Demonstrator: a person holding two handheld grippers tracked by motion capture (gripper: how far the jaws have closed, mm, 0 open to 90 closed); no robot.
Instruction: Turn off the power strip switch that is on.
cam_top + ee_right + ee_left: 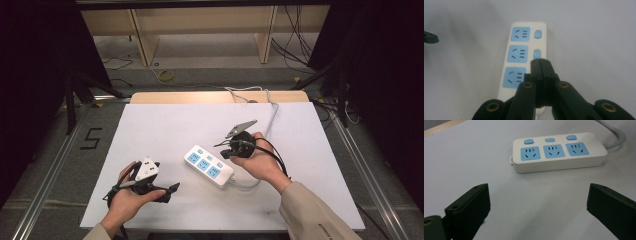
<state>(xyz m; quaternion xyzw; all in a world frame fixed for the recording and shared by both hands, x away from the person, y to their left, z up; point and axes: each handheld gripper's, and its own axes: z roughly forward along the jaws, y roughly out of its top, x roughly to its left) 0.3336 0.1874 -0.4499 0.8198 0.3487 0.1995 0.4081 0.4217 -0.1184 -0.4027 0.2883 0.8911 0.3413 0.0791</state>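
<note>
A white power strip (208,166) lies flat near the middle of the white desk (150,130), set at a slant, with its grey cable (270,117) running off toward the far edge. It has three blue sockets in a row and a small blue switch beside each one.

The right gripper (231,151) is held over the end of the strip nearest the cable, pointing down at it. In the right gripper view its jaws are clenched tight against each other with nothing between them, and their joined tips (540,62) sit over the switch row, just below the middle switch (537,53) and covering the spot beside the nearest socket (514,77). Whether the tips actually press on the strip I cannot tell from here.

The left gripper (170,191) rests low in the person's left hand (126,200), near the front left of the desk and well apart from the strip. Its jaws are released and stand wide, with only bare desk between them. In the left gripper view the strip (559,151) lies ahead, beyond the jaws, untouched by them, and the far tip of that gripper shows at the left edge of the right gripper view (430,38).
</note>
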